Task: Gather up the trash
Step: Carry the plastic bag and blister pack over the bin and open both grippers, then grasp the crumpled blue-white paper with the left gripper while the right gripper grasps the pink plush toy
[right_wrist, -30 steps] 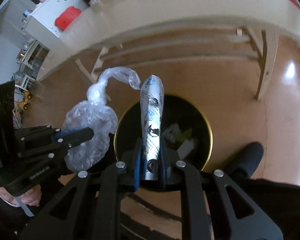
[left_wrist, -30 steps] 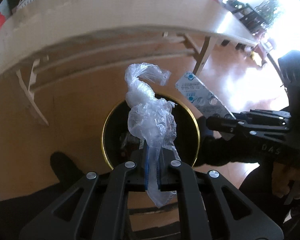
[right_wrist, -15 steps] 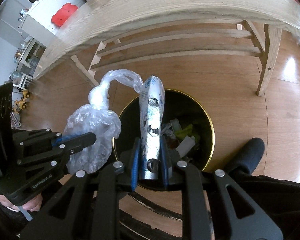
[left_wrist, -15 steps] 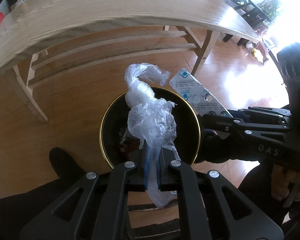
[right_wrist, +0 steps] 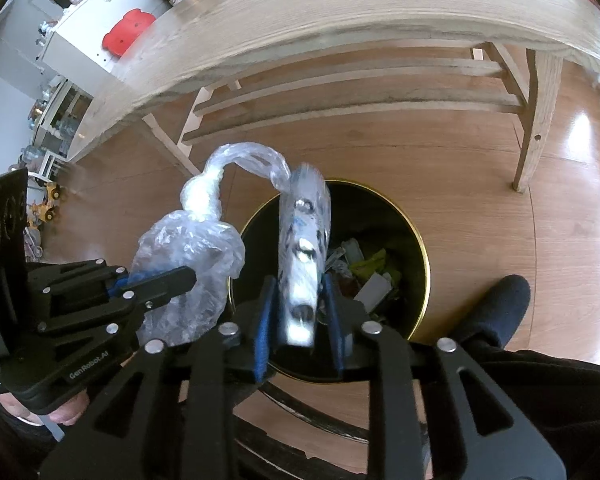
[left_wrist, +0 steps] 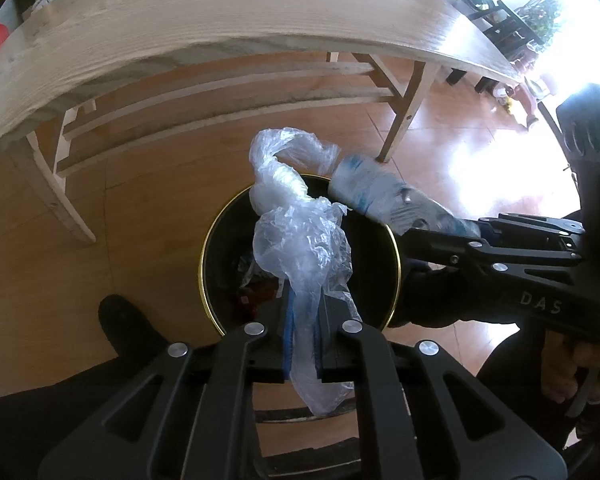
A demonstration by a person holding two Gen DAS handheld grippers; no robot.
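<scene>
1. Holding over the bin (right_wrist: 418, 240): both grippers point steeply down at its gold-rimmed mouth, same spots as a second ago.
2. Left gripper (left_wrist: 303, 322) is clenched on the bag (left_wrist: 300, 240), a crumpled clear plastic one. Pinched low down; the twisted top rises above the pads and a short tail hangs below them. No change from the earlier frames.
3. In the right wrist view the left gripper (right_wrist: 188, 278) comes in from the left edge, bag (right_wrist: 188, 264) bulging around its tips, beside the bin's rim.
4. Right gripper (right_wrist: 300, 312): jaws have just been opening. Earlier the blue pads pressed flat on the blister pack (right_wrist: 304, 248); now gaps show on both sides of it.
5. Pack is still between the pads but no longer gripped. It shows motion blur in both views, where earlier it was sharp. It is over the bin's mouth, not yet in it.
6. From the left wrist view the pack (left_wrist: 380, 196) sticks out past the right gripper (left_wrist: 440, 236), its tip just beside the bag's top knot; cannot tell if they touch.
7. Bin already holds scraps (right_wrist: 368, 268): yellow and white bits on the bottom.
8. Table (left_wrist: 220, 32) above, wood floor (right_wrist: 480, 168) around, a foot (right_wrist: 496, 308) beside the bin; all unchanged.
</scene>
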